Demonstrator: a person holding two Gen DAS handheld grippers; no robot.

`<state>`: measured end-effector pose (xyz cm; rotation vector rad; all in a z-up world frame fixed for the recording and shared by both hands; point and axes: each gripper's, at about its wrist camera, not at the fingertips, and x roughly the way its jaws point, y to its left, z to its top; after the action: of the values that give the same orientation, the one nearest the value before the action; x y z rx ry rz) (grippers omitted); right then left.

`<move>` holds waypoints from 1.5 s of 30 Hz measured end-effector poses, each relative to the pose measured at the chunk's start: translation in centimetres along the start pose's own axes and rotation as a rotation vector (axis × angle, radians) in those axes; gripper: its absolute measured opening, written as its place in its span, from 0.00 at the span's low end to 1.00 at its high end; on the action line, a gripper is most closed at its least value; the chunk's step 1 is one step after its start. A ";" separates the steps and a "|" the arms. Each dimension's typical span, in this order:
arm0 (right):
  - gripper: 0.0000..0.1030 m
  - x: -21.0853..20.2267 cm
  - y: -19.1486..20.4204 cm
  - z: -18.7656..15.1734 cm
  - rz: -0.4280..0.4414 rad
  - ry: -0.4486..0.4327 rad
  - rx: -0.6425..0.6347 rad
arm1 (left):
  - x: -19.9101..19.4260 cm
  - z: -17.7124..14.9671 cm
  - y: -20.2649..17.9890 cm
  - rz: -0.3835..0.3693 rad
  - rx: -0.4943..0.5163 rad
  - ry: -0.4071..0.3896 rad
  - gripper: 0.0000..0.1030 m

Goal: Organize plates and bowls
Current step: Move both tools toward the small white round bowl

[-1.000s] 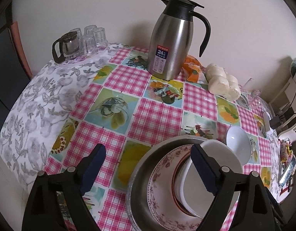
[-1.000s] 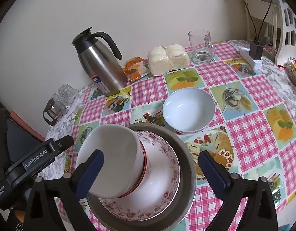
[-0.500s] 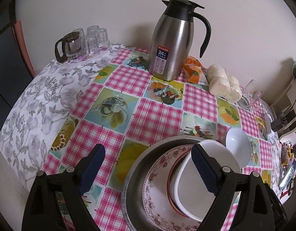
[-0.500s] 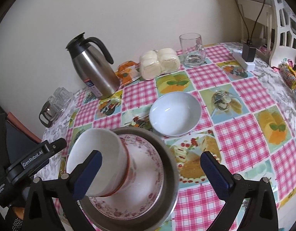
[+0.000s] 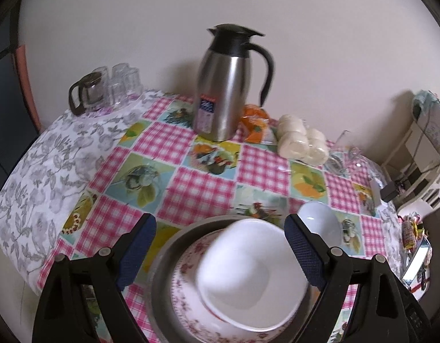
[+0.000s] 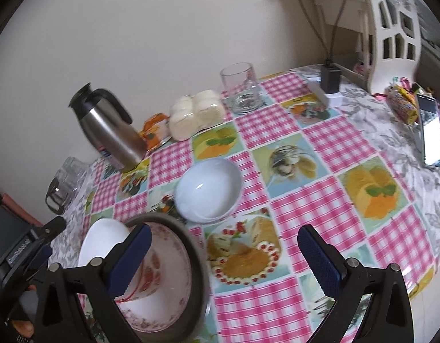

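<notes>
Both grippers gape wide, gripping nothing: the left gripper [image 5: 220, 245] hangs over the white bowl [image 5: 248, 274] lying tilted on the floral plate [image 5: 185, 294] inside the steel basin [image 6: 195, 260]; past the right gripper [image 6: 222, 253] sits a small white bowl [image 6: 208, 190] on the checked tablecloth [image 6: 314, 214]

Jug [image 5: 222, 91] brushed steel, black plastic lid; bowl [image 6: 208, 190] glossy white ceramic; basin [image 5: 165, 260] dull metal; tablecloth [image 6: 314, 143] shiny.
</notes>
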<state>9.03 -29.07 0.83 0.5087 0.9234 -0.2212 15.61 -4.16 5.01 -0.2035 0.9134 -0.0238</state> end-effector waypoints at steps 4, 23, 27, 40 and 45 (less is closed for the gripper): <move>1.00 0.0 -1.6 0.5 -0.017 -0.001 0.033 | -0.2 -0.1 -2.4 -0.014 0.059 -0.010 0.89; 1.00 3.4 -5.8 2.6 -0.139 0.067 0.047 | 5.0 -0.8 -13.9 -0.053 0.314 0.089 0.89; 1.00 4.9 -6.6 2.6 -0.155 0.097 0.067 | 7.0 -1.0 -15.0 -0.042 0.336 0.118 0.89; 1.00 8.7 -6.3 2.7 -0.136 0.139 0.102 | 11.0 -0.6 -15.6 -0.018 0.324 0.171 0.88; 1.00 9.8 -5.5 2.8 -0.119 0.139 0.087 | 11.7 -0.1 -15.4 -0.012 0.307 0.172 0.88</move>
<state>14.58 -34.92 -7.50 0.5556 1.0847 -0.3383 23.72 -20.51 -1.40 0.0803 1.0667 -0.1935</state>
